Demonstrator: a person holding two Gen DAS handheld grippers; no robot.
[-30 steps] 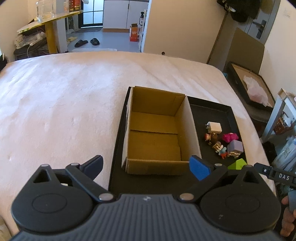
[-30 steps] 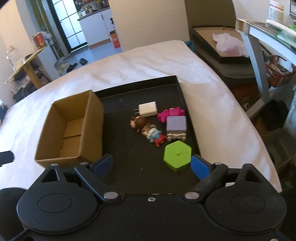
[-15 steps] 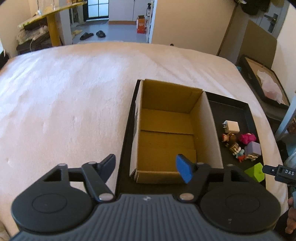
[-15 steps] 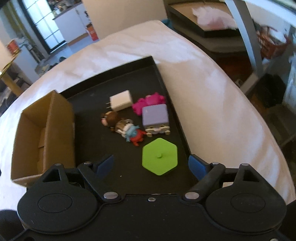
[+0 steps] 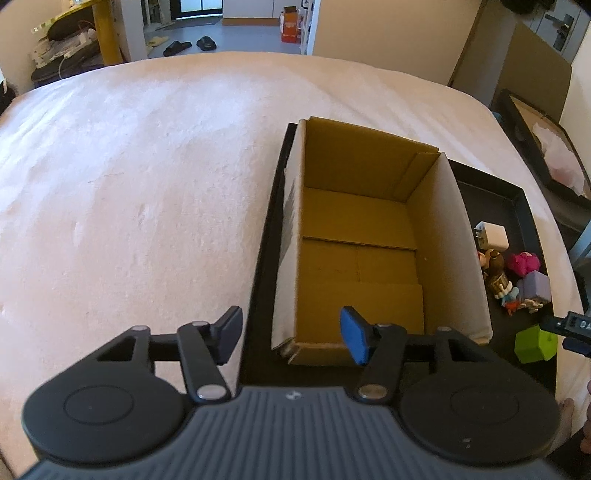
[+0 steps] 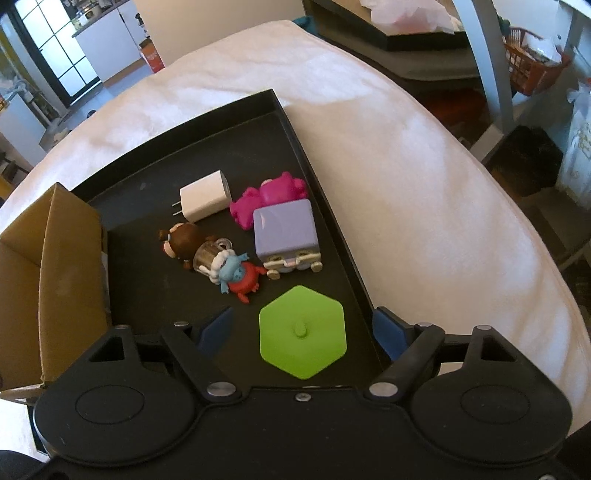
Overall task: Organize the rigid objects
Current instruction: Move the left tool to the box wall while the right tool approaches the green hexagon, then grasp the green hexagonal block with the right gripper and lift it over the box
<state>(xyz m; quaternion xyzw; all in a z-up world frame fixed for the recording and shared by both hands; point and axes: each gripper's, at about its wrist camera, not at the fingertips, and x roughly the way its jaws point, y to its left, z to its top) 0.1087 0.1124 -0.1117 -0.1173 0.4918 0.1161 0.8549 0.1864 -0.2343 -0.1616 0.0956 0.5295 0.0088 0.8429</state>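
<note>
An empty cardboard box (image 5: 362, 243) stands on a black tray (image 6: 155, 280) on a pink-white bed. Right of the box lie a white charger (image 6: 205, 201), a pink toy (image 6: 269, 195), a purple block toy (image 6: 286, 234), a brown figurine (image 6: 184, 243), a blue-and-red figurine (image 6: 238, 277) and a green hexagonal lid (image 6: 303, 341). My right gripper (image 6: 303, 332) is open, its fingers either side of the green lid, just above it. My left gripper (image 5: 291, 334) is open and empty over the box's near left corner.
The bed surface (image 5: 129, 184) spreads left of the tray. Another dark tray with a plastic bag (image 6: 406, 18) sits beyond the bed's right side. A grey table leg (image 6: 487, 62) and basket (image 6: 532, 70) stand at right.
The right gripper has moved forward and down to straddle the green lid. The left gripper has closed in on the box's near left corner and its jaws have narrowed somewhat.
</note>
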